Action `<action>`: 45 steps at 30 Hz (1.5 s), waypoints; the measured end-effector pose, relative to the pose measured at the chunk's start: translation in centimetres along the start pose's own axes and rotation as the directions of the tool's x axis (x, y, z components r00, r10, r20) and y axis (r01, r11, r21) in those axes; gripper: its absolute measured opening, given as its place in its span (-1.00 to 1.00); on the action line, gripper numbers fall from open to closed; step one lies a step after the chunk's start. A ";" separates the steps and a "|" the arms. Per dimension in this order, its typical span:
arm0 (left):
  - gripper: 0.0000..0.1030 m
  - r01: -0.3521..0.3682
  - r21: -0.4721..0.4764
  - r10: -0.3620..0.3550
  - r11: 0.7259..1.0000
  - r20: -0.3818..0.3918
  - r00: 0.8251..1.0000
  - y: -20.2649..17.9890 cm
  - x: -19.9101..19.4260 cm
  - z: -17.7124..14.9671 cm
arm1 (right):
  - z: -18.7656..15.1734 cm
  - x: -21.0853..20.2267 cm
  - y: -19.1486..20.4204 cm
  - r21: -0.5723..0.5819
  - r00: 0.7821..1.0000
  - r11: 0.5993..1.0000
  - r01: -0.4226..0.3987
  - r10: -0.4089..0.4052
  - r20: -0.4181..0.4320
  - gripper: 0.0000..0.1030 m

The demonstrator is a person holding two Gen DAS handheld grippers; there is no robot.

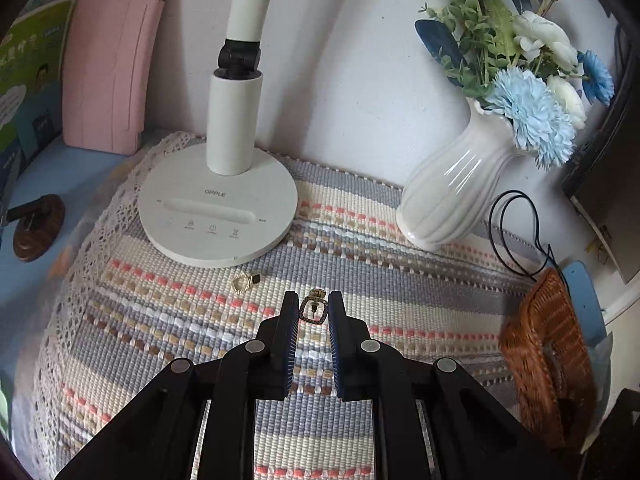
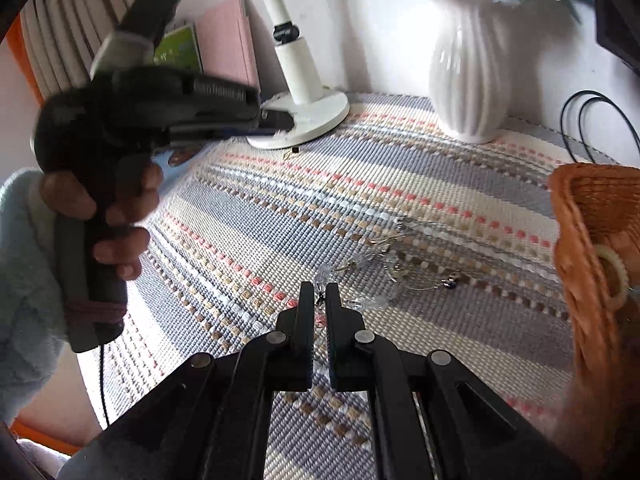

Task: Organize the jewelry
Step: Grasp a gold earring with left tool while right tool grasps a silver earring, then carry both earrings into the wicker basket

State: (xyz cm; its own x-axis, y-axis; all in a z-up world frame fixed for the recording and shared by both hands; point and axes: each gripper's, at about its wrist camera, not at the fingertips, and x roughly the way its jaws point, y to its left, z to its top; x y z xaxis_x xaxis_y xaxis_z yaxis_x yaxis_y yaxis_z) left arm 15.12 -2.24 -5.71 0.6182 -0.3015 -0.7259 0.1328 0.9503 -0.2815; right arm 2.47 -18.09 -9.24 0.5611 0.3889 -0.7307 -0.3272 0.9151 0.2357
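While the left gripper (image 1: 313, 306) sits low centre of the left wrist view, its jaws pinch a square gold earring (image 1: 313, 310) at the tips, held above the striped mat (image 1: 400, 280); a second gold earring (image 1: 245, 281) lies on the mat just in front of the lamp base (image 1: 220, 216), left of the jaws; white vase (image 1: 452, 196) with blue flowers upper right; wicker basket (image 1: 544, 352) at right edge, tilted; black cord (image 1: 516, 232) looped behind it; pink folder (image 1: 116, 60) upper left against the wall. In the right wrist view, the right gripper (image 2: 319, 294) has its jaws nearly pressed together, pinching a thin dark link of a clear crystal jewelry piece (image 2: 376, 276); the rest of it trails blurred over the mat toward the right; basket (image 2: 592, 240) at right edge with a pale ring (image 2: 612, 276) inside; a hand (image 2: 108, 208) at left grips the other gripper's handle, blurred; light sleeve (image 2: 20, 280) lower left.
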 end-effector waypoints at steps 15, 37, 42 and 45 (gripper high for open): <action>-0.70 0.024 0.039 -0.025 0.999 0.033 0.999 -2.7 -4.1 -1.0 | 2.1 -11.5 -2.5 0.105 0.968 0.994 -0.021 -0.007 0.252 -0.87; -0.71 0.288 0.400 -0.309 0.870 -0.011 0.951 -19.9 -6.5 -1.0 | 1.5 -23.9 -10.6 0.322 0.848 0.931 0.170 -0.305 0.434 -0.87; -0.71 0.332 0.450 -0.335 0.829 -0.077 0.939 -23.4 -4.9 -1.9 | -0.4 -24.1 -12.7 0.405 0.846 0.894 0.191 -0.359 0.394 -0.87; -0.71 0.348 0.472 -0.333 0.810 -0.118 0.935 -24.9 -3.6 -2.9 | -1.6 -23.9 -13.9 0.440 0.847 0.874 0.207 -0.385 0.367 -0.87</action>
State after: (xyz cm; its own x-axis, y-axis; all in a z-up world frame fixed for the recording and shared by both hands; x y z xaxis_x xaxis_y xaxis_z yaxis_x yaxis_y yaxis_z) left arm 7.36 -25.05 2.12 0.4423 -0.6079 -0.6594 0.6884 0.7014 -0.1848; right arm -7.64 -40.27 3.96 0.8800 0.0159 -0.4747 0.1650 0.9270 0.3368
